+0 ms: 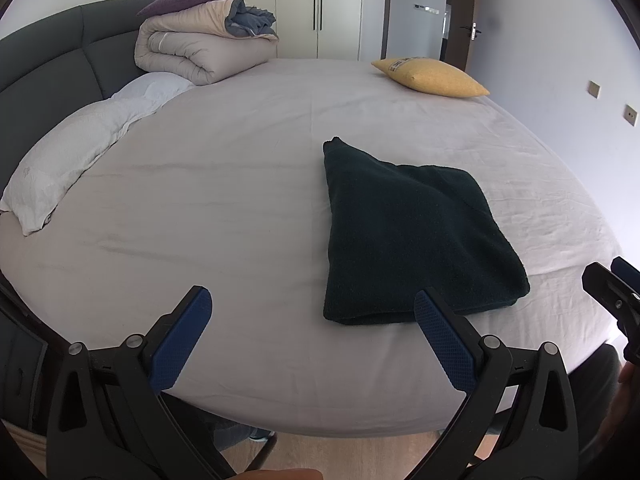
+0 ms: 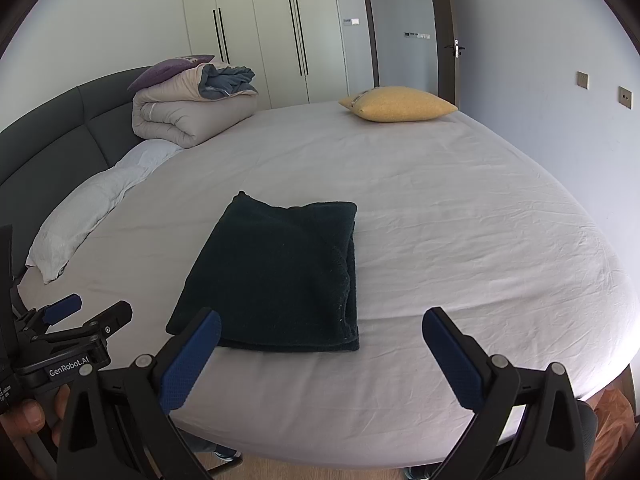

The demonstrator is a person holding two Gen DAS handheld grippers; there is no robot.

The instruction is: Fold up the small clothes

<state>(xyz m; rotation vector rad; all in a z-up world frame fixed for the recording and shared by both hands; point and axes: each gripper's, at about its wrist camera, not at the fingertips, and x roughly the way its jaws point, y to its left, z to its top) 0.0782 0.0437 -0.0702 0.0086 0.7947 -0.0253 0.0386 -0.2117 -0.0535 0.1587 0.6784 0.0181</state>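
1 dark green folded garment (image 1: 408, 240) lies flat on the grey sheet of the bed (image 1: 240, 200), near the bed's front edge and well apart from everything else on it. In the right wrist view the same garment (image 2: 276, 276) shows its layered fold edges along its right side, with 1 corner poking out at the far end.

The left tongs (image 1: 312, 336) are spread wide and hold nothing; their right blue pad (image 1: 444, 344) sits in front of the garment's near edge, though contact cannot be judged. The right tongs (image 2: 320, 356) are likewise spread wide and empty, hovering over the front edge of the bed, with the left pad (image 2: 192, 360) overlapping the garment's near left corner in view.

Nothing lies between either pair of tongs and the garment. Around it: 1 yellow cushion (image 2: 396, 103) at the far right corner of the bed, 1 rolled beige duvet (image 1: 200, 50) against the dark headboard (image 1: 52, 76), 1 purple pillow (image 1: 184, 0) on top of the duvet, and 1 white pillow (image 1: 80, 152) along the left side. Behind stand a white wardrobe (image 2: 260, 32) and 1 open door (image 2: 448, 32)
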